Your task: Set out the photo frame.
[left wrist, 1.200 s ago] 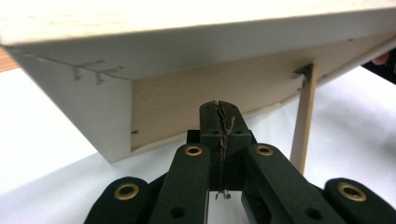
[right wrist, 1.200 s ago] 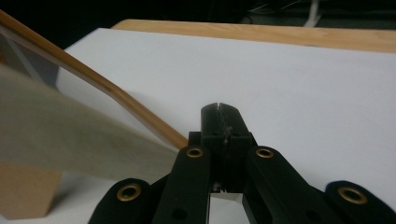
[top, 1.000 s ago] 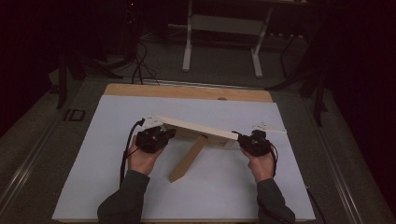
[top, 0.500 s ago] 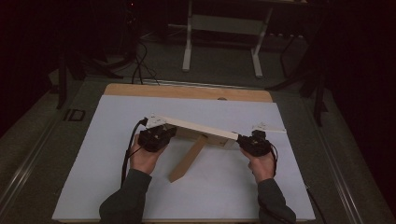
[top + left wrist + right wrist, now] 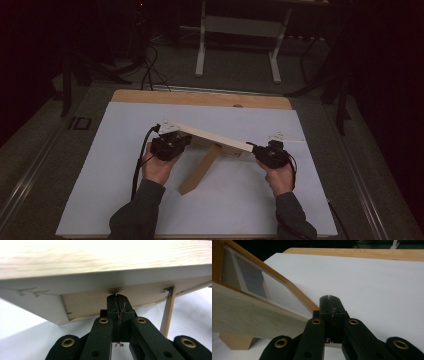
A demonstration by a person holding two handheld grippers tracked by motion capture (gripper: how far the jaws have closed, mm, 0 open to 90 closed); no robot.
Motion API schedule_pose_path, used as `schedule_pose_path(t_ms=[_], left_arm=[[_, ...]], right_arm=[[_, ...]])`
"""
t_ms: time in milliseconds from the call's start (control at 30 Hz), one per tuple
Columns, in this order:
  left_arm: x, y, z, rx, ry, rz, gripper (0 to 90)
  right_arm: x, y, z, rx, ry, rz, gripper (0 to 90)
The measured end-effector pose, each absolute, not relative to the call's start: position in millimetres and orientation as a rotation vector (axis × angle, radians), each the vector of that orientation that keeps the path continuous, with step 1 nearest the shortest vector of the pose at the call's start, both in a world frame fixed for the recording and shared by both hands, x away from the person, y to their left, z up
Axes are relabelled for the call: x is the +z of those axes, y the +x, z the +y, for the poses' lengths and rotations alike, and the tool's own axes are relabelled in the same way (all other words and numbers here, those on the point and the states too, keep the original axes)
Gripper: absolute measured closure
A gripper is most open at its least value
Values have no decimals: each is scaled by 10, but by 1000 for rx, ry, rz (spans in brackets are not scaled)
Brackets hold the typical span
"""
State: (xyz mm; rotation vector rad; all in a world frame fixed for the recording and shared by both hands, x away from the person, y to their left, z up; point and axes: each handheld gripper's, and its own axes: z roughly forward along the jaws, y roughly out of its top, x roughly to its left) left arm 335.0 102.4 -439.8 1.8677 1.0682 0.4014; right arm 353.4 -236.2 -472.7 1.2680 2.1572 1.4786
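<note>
Grippers at both ends of a raised wooden frame.
Left gripper (image 5: 172,142) has its jaws closed together under the frame (image 5: 207,136); right gripper (image 5: 262,152), jaws likewise closed, sits at the other end. Frame is near the middle of the white desk (image 5: 100,190), tilted, its stand (image 5: 200,170) reaching the desk.

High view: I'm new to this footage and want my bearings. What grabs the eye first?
A pale wooden frame stands tilted in the middle of the white table, propped by a wooden leg behind it. A shut hand-held gripper sits at each end: the left under its raised end, the right at its lower end. Whether either touches the frame is unclear.
</note>
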Motion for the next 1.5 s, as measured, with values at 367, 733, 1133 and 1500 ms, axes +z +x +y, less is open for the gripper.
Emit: schedule_pose_path(t_ms=[367, 733, 1133, 1500], left_arm=[[-4373, 3355, 840, 412, 1909, 1019, 900], [-4340, 3320, 751, 400, 1919, 974, 900], [-4280, 3275, 678, 365, 1912, 953, 900], [-4252, 3253, 572, 350, 1946, 917, 900]], right_arm=[[-4722, 3507, -2348, 1470, 1249, 2166, 899], [-4721, 3485, -2334, 1463, 1238, 2180, 900], [-4719, 3450, -2312, 1454, 1211, 2195, 900], [-4717, 3436, -2302, 1440, 1202, 2196, 900]])
